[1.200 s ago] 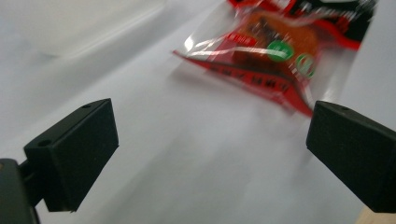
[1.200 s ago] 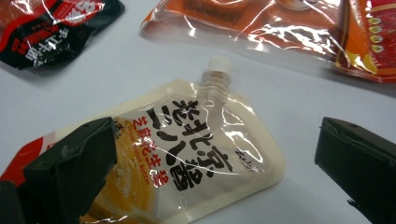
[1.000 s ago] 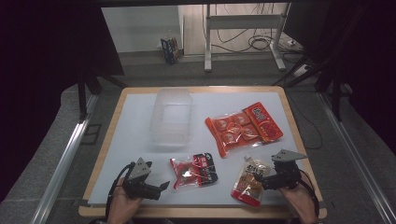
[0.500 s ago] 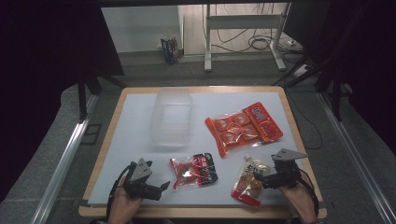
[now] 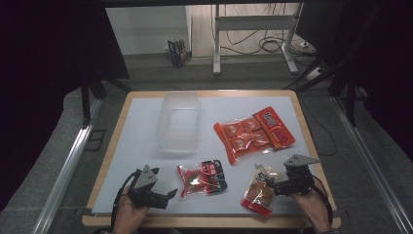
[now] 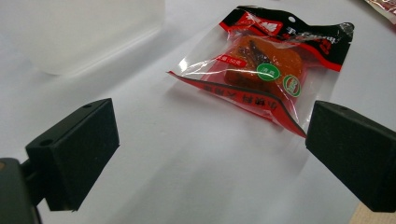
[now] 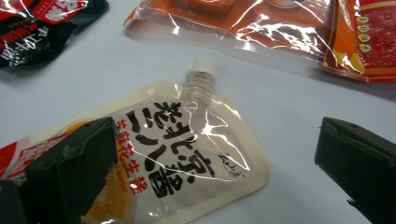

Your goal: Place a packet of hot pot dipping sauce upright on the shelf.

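My left gripper [image 5: 169, 194] [image 6: 212, 161] rests low on the white table top [image 5: 136, 146], open, its jaws pointing at a red and black snack packet [image 5: 202, 177] [image 6: 268, 72] a short way ahead. My right gripper [image 5: 269, 184] [image 7: 215, 172] is open over a spouted sauce pouch [image 5: 259, 189] [image 7: 173, 158]. The pouch lies flat between its jaws, with its white cap pointing away. A large orange packet of sealed portions [image 5: 253, 132] [image 7: 280, 23] lies beyond the pouch. A clear plastic tub [image 5: 179, 122] [image 6: 70, 32] stands upside down at the middle back.
The table has a wooden rim [image 5: 209, 222] close to both hands. Metal rails [image 5: 63, 168] run along both sides of it. A desk frame and cables [image 5: 258, 44] stand on the floor behind.
The right gripper has shifted slightly left over the pouch. The left gripper has barely moved.
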